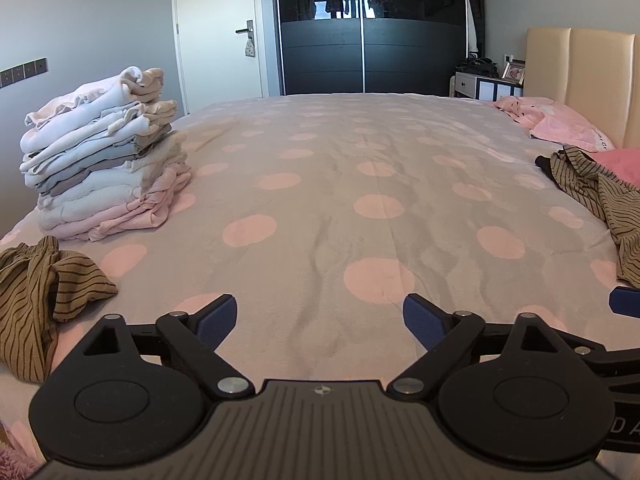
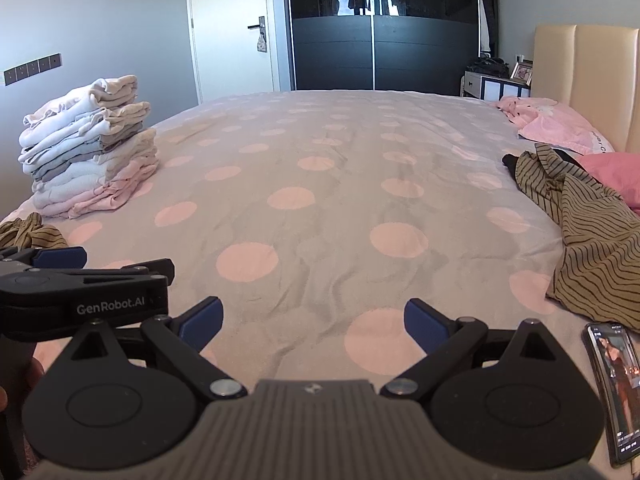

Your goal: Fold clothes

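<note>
Both sets of jaws stand spread wide with nothing between them: the left gripper [image 1: 319, 322] and the right gripper [image 2: 313, 320] hover side by side over the bare middle of the bed [image 1: 340, 200], its grey cover dotted with pink.

The clothes left to fold lie off to the sides. One olive striped garment [image 1: 44, 300] is crumpled just left of the left gripper, and a larger striped heap [image 2: 592, 240] sits at the right edge, near a phone [image 2: 614, 392].

Both look thin, light and limp, so they should drape and bunch rather than hold a shape. A pinch on a hem, waistband or corner, one per gripper, seems best for spreading them flat.

A folded stack [image 1: 104, 156] stands at the far left.
</note>
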{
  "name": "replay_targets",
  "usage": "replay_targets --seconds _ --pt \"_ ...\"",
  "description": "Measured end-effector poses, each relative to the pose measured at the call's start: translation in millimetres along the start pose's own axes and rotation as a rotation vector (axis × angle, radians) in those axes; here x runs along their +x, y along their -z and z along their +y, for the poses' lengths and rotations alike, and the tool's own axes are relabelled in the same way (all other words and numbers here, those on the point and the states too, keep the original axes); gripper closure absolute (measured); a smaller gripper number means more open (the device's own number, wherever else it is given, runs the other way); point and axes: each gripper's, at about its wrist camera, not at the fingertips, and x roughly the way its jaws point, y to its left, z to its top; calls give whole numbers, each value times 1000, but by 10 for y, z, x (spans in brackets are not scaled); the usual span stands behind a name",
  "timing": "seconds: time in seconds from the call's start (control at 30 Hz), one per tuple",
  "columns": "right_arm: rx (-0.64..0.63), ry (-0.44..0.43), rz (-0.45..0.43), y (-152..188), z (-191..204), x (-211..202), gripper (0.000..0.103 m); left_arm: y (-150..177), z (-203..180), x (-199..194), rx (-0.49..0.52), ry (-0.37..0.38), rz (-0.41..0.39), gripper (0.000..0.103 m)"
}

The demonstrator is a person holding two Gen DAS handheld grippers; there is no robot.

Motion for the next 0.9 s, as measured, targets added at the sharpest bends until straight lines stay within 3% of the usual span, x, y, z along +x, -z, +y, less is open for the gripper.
replay_targets --seconds 0.27,0.33,0.6,0.9 --pt "-25 15 -27 -19 44 -20 5 -17 12 -4 -17 -8 11 11" --pt "-11 1 -35 -21 23 -26 5 -24 27 -6 -28 -8 8 0" --pt "45 -35 27 -25 -47 39 1 -34 75 21 -38 2 25 0" --pt "81 -19 -2 -30 -103 -2 1 -36 41 4 -21 12 16 0"
